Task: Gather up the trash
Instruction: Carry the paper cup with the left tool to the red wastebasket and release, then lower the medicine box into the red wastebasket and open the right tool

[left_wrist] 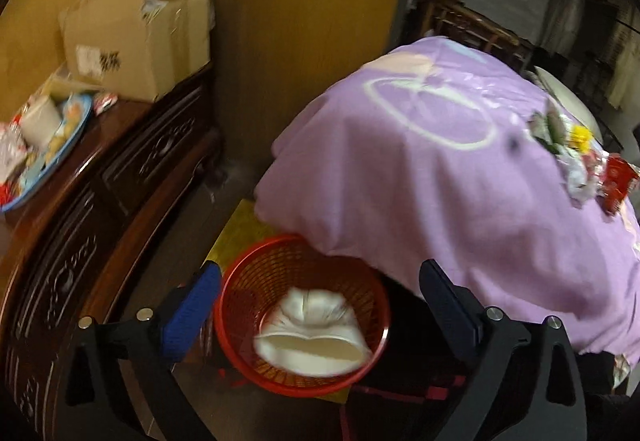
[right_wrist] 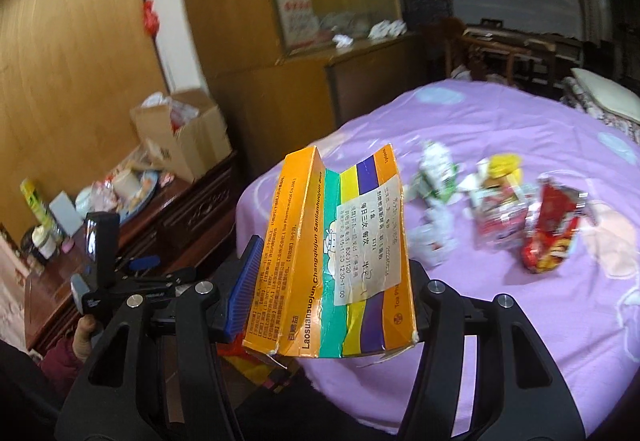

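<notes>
- The right gripper [right_wrist: 328,297] has its jaws closed on an orange medicine box [right_wrist: 332,261], which is flattened and open at the top. The box has green, yellow and purple stripes and a white label.
- Behind the box lies a bed [right_wrist: 520,321] with a purple cover.
- To the right of the box, on the purple cover, lies a crumpled green and white carton [right_wrist: 436,177], and further right a red snack wrapper [right_wrist: 548,233].
- To the left of the box stands a dark wooden cabinet [right_wrist: 192,213] that carries an open cardboard box [right_wrist: 184,137] and a blue plate [right_wrist: 140,193].
- At the far left of the box, a hand [right_wrist: 86,333] holds the left gripper [right_wrist: 140,265]; its jaws are too blurred to judge here.
</notes>
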The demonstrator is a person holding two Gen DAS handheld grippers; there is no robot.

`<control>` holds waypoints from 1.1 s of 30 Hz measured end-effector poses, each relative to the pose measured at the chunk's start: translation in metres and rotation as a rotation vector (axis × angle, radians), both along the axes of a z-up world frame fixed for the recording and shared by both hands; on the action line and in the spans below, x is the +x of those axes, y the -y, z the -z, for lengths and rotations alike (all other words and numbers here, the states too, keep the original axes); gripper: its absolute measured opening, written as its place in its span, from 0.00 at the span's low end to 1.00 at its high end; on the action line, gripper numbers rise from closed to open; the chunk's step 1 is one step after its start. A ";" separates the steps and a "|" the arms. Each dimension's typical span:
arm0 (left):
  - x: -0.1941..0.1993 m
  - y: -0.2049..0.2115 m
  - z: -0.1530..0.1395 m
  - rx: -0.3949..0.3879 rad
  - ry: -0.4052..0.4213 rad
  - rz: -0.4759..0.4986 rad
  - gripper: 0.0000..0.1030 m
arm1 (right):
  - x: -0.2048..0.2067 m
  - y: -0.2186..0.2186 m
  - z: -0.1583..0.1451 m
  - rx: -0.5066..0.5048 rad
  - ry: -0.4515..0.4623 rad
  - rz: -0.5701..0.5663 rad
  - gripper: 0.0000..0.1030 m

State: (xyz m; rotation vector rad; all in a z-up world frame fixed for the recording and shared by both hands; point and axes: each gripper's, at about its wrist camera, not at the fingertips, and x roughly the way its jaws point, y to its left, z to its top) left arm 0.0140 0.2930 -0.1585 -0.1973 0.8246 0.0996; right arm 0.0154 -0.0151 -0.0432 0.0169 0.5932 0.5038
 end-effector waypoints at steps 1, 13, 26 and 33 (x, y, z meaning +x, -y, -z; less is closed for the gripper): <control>0.000 -0.006 0.002 0.001 -0.001 -0.017 0.94 | 0.003 -0.005 0.003 -0.007 -0.013 -0.013 0.55; -0.010 -0.058 0.006 0.096 0.035 -0.195 0.94 | 0.030 -0.105 0.054 -0.133 -0.170 -0.253 0.56; -0.006 -0.100 0.037 0.030 -0.018 -0.280 0.94 | 0.064 -0.190 0.103 -0.195 -0.306 -0.401 0.63; -0.008 -0.111 0.041 0.007 -0.022 -0.302 0.94 | 0.067 -0.183 0.103 -0.189 -0.302 -0.361 0.66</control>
